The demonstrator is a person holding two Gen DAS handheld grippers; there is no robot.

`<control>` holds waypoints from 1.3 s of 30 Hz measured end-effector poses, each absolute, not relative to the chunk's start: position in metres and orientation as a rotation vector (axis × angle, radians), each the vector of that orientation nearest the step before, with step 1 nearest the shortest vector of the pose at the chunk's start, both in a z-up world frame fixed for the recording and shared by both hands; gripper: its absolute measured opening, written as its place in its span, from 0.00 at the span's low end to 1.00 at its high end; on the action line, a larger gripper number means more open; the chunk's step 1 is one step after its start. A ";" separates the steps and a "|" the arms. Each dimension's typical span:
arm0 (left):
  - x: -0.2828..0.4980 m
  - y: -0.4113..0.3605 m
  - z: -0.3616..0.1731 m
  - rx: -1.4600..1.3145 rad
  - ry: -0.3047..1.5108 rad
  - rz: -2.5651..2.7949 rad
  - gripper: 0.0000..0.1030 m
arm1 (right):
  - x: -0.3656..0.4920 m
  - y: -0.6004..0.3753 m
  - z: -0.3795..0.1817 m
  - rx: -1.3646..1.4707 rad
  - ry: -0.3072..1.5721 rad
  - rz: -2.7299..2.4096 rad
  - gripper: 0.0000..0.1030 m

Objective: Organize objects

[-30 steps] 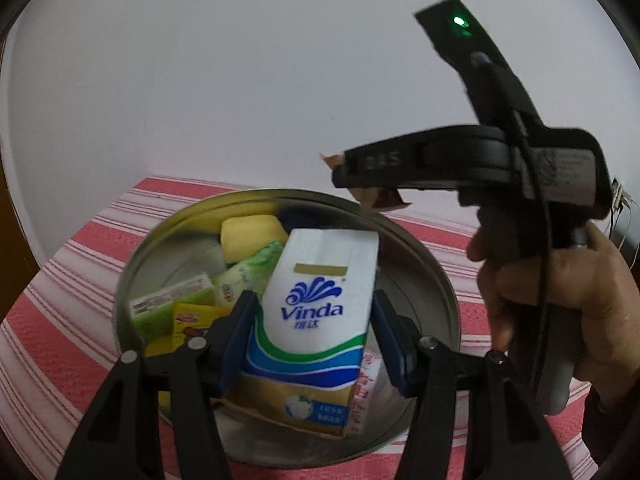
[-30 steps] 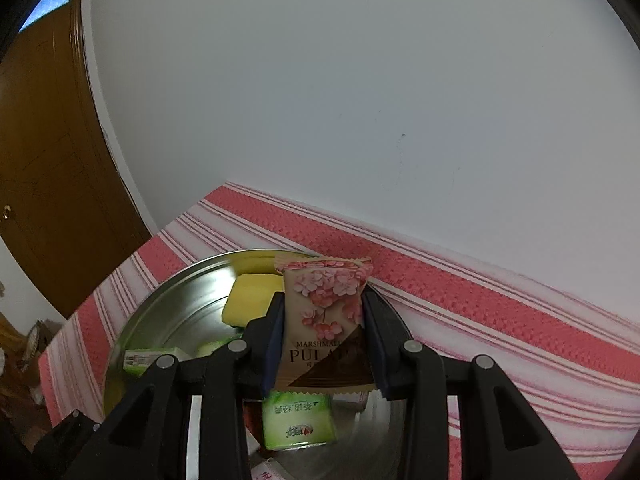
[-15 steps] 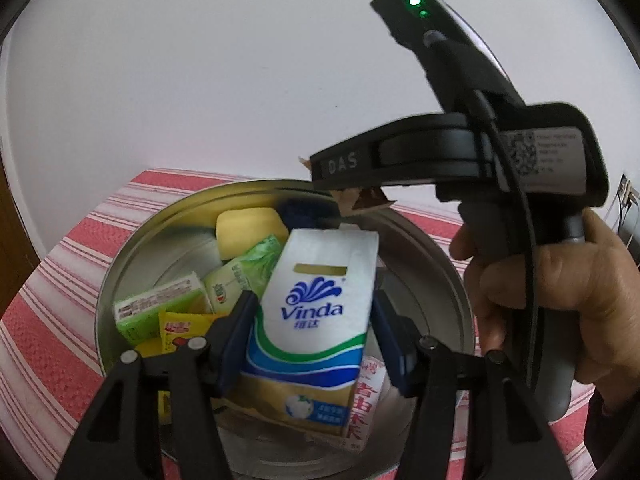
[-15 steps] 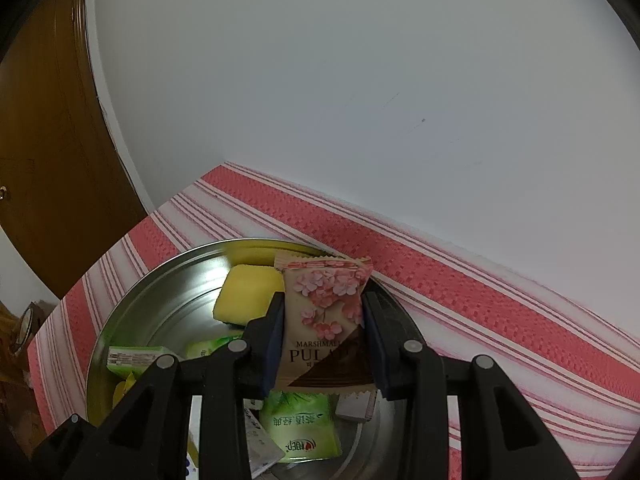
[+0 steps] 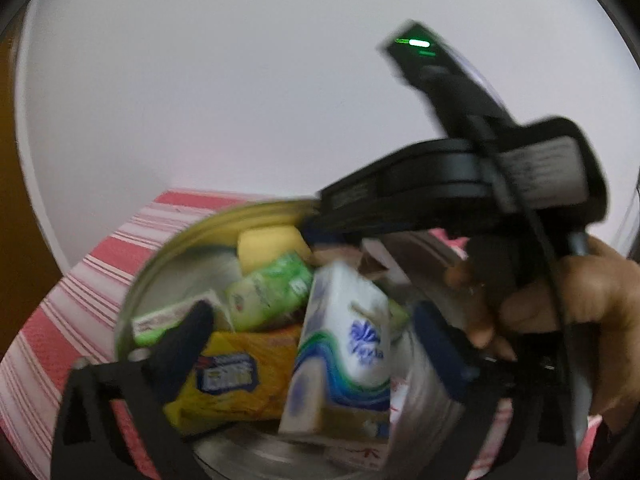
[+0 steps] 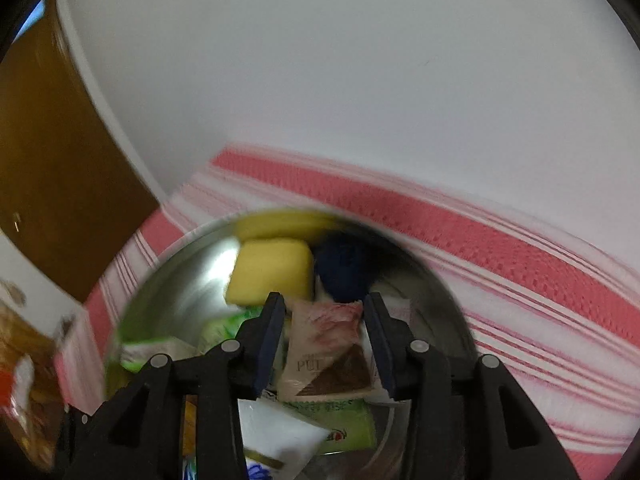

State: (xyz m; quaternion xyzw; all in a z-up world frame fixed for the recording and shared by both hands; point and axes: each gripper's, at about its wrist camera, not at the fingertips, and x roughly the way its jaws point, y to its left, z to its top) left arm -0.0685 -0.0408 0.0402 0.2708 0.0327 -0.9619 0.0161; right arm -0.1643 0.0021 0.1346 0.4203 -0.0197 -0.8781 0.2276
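Left gripper (image 5: 310, 330): angled down over bowl (image 5: 168, 248), jaws opening wide, tissue pack (image 5: 344, 352) loose between.
Right gripper (image 6: 324, 320): tilted steeply down, jaws opening, marshmallow packet (image 6: 324, 348) between, untouched.

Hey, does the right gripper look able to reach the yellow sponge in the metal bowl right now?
Probably yes. The yellow sponge lies uncovered just beyond the right gripper, whose jaws are opening around the pink snack packet. That packet sits between them and would need clearing first.

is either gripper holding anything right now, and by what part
Nothing is held. The left gripper has its fingers spread clear of the tissue pack; the right gripper is opening, the pink snack packet loose between its fingers.
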 end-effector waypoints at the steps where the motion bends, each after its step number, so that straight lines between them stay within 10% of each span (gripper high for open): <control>1: -0.067 -0.041 0.040 0.815 0.094 -2.977 1.00 | -0.161 0.008 0.139 1.125 -0.104 -2.429 0.44; 21: -0.045 -0.047 0.039 0.635 0.033 -2.907 1.00 | -0.071 0.084 0.161 0.750 -0.450 -2.654 0.68; 39: -0.027 -0.055 0.040 0.519 0.090 -2.860 1.00 | 0.032 0.066 0.143 0.190 -0.174 -2.951 0.70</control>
